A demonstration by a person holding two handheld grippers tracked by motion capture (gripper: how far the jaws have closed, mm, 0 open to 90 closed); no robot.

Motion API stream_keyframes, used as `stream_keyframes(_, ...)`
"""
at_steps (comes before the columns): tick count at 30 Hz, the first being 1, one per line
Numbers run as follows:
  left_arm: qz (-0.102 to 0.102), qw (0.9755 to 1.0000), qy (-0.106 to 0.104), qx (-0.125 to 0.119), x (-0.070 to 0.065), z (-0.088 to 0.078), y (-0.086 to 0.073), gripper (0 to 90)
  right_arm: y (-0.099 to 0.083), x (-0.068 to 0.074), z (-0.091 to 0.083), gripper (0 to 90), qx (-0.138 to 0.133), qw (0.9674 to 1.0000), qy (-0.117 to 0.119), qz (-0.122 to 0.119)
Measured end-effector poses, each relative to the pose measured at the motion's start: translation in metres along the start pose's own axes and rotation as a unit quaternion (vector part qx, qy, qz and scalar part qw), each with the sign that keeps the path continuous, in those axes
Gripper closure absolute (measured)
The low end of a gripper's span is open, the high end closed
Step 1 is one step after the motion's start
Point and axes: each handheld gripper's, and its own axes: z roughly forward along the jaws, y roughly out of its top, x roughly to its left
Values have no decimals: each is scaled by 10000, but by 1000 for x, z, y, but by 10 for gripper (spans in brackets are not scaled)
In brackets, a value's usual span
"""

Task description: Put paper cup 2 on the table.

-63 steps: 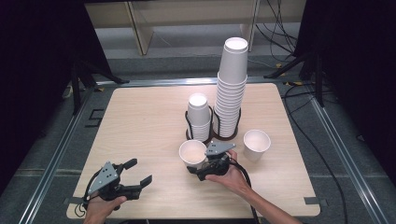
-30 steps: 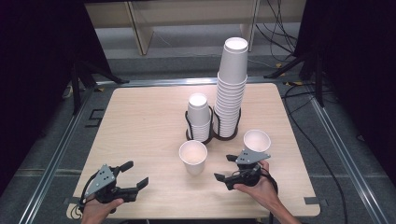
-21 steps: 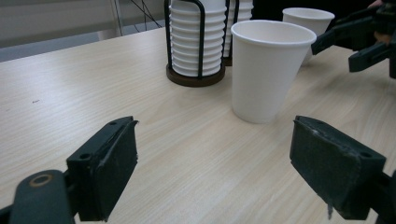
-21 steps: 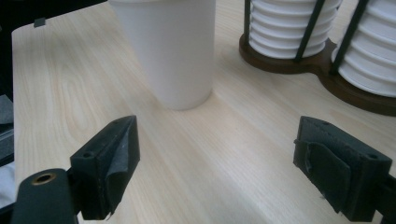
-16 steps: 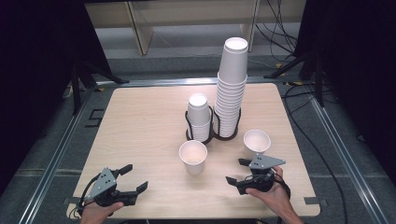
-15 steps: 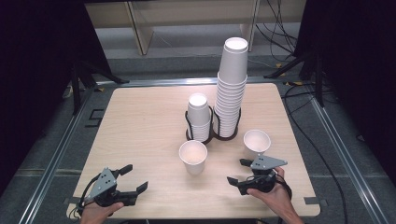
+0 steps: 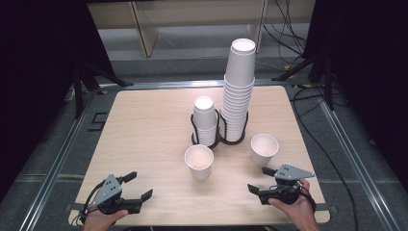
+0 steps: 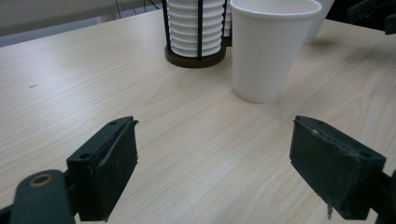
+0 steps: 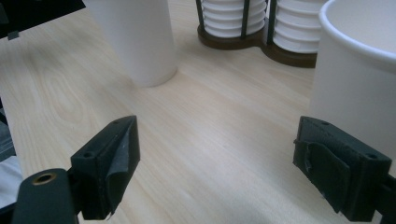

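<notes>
- The wooden surface [image 7: 144, 130] in front of you carries everything here; its pale grain runs across both gripper views.
- Toward the far middle of it stands a dark twin-ring cup holder [image 7: 219, 139], its two rings side by side and touching.
- The right ring holds the tall stack of white paper cups [image 7: 238, 86], nested mouth up and rising well above the wire frame; the top cup looks empty.
- The left ring holds the short stack of white cups [image 7: 205, 120], also mouth up, with its top just above the frame.
- Two single cups stand loose on the surface, nearer to you than the holder. The middle cup [image 7: 198, 161] stands upright just in front of the left ring, and its inside looks empty.
- The right cup [image 7: 264, 149] stands upright in front of and to the right of the tall stack, apart from the holder, also empty as far as you can see.
- Your right gripper [image 7: 263, 180] sits low at the near right edge, just short of the right cup, jaws spread wide with nothing between them.
- Your left gripper [image 7: 138, 185] sits at the near left edge, well apart from every cup, jaws likewise spread and empty.
</notes>
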Motion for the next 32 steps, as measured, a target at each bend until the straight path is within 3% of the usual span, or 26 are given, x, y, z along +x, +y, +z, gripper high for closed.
stream_keyframes(1, -40, 10000, 30, 65, -1, -1, -1, 150, -1, 1, -2, 153, 39, 10000, 3, 60)
stream_keyframes(2, 11, 10000, -16, 32, 1, -1, -2, 149, -2, 0, -3, 153, -3, 10000, -49, -31)
stream_keyframes(3, -20, 10000, -36, 33, 0, 0, -3, 149, -3, 2, -4, 153, 32, 10000, 11, 86)
stream_keyframes(4, -11, 9999, 18, 161, 0, -2, -3, 150, -4, 1, -6, 153, 38, 10000, -70, 7)
stream_keyframes(5, 27, 9999, -30, 98, 0, -1, -4, 149, -5, 4, -7, 153, 93, 9999, -49, 131)
stream_keyframes(7, 5, 9999, -58, 133, -1, 0, -5, 149, -8, 3, -9, 153, 53, 9999, -138, -90)
stream_keyframes(13, 27, 9998, -145, 157, -5, 2, -6, 149, -16, 10, -15, 152, 255, 9996, -88, 2)
stream_keyframes(16, 143, 9996, -149, 178, -4, 2, -5, 149, -20, 11, -16, 152, 360, 9991, -144, -160)
stream_keyframes(17, 133, 9996, -152, 185, -5, 2, -5, 150, -21, 12, -16, 153, 378, 9990, -168, -144)
stream_keyframes(18, 170, 9994, -127, 260, -5, 1, -4, 150, -21, 12, -16, 153, 441, 9990, -48, 16)
stream_keyframes(20, 179, 9993, -123, 291, -4, 1, -5, 149, -21, 11, -17, 153, 324, 9994, -113, -46)
stream_keyframes(22, 50, 9997, -156, 188, -5, 3, -6, 150, -22, 10, -16, 152, 318, 9995, -77, -32)
stream_keyframes(24, 39, 9997, -153, 179, -6, 3, -6, 149, -22, 10, -16, 153, 396, 9992, -87, -61)
stream_keyframes(25, 157, 9994, -113, 281, -4, 2, -5, 150, -22, 10, -16, 153, 395, 9991, -129, -89)
stream_keyframes(32, 30, 9998, -151, 160, -4, 3, -5, 150, -22, 9, -16, 153, 398, 9991, -153, -64)
